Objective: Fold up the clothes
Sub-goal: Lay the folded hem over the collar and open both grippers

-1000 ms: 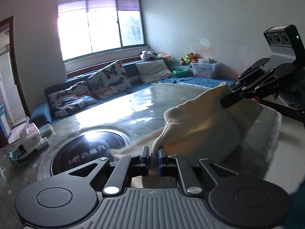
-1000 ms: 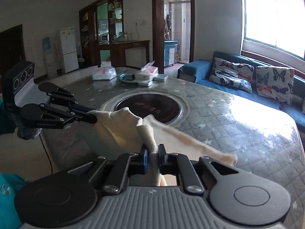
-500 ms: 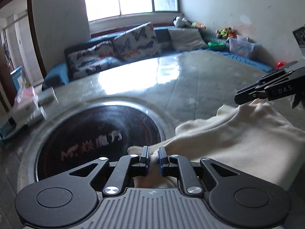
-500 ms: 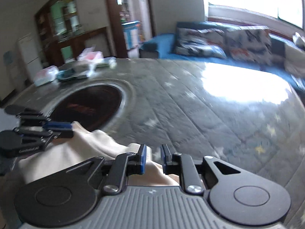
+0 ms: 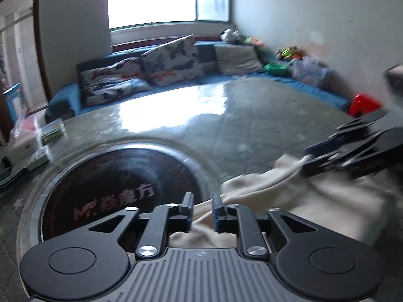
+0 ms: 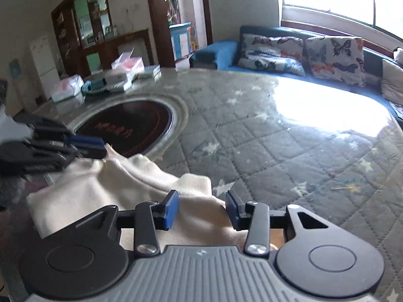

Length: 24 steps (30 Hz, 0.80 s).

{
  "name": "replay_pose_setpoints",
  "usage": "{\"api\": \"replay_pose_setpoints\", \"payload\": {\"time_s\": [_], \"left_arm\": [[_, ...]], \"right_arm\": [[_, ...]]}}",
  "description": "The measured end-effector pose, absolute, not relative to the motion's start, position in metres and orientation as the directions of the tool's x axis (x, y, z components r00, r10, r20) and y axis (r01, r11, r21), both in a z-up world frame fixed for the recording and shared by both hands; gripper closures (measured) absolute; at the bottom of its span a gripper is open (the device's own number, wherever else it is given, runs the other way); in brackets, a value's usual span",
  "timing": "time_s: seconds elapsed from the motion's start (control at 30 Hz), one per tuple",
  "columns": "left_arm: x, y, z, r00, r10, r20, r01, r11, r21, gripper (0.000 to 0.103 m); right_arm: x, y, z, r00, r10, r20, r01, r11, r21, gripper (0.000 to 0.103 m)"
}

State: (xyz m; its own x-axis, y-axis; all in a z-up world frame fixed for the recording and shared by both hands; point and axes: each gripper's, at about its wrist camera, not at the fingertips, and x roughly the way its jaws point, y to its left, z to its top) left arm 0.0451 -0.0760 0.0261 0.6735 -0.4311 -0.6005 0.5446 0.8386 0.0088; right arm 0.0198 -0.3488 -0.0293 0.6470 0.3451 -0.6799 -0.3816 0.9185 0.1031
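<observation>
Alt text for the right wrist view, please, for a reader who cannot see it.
The right gripper, its jaws just opened, stands over a folded cream garment lying on a quilted grey table; cloth lies between the pads, unpinched. The left gripper reaches in at the garment's far corner beside a round black cooktop.

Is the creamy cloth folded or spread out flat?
Folded: the cream cloth lies doubled over itself on the table, layered edges showing.

Soft matt cloth garment (image 5: 314, 201); glossy tabletop (image 5: 252, 115)
</observation>
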Motion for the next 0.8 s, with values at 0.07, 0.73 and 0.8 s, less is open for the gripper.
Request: {"api": "replay_pose_setpoints", "payload": {"time_s": [0.07, 0.73, 0.8], "left_arm": [[0.042, -0.079, 0.028, 0.656, -0.452, -0.605, 0.578, 0.816, 0.017, 0.062], [0.056, -0.129, -0.003, 0.704, -0.359, -0.612, 0.597, 0.767, 0.236, 0.094], [0.059, -0.133, -0.006, 0.703, -0.345, -0.622, 0.589, 0.772, 0.238, 0.093]], "right_arm": [[0.020, -0.348, -0.032, 0.648, 0.339, -0.683, -0.385, 0.918, 0.090, 0.062], [0.016, -0.332, -0.040, 0.728, 0.223, -0.648, -0.317, 0.948, -0.031, 0.092], [0.018, -0.333, -0.041, 0.732, 0.219, -0.646, -0.307, 0.951, -0.026, 0.089]]}}
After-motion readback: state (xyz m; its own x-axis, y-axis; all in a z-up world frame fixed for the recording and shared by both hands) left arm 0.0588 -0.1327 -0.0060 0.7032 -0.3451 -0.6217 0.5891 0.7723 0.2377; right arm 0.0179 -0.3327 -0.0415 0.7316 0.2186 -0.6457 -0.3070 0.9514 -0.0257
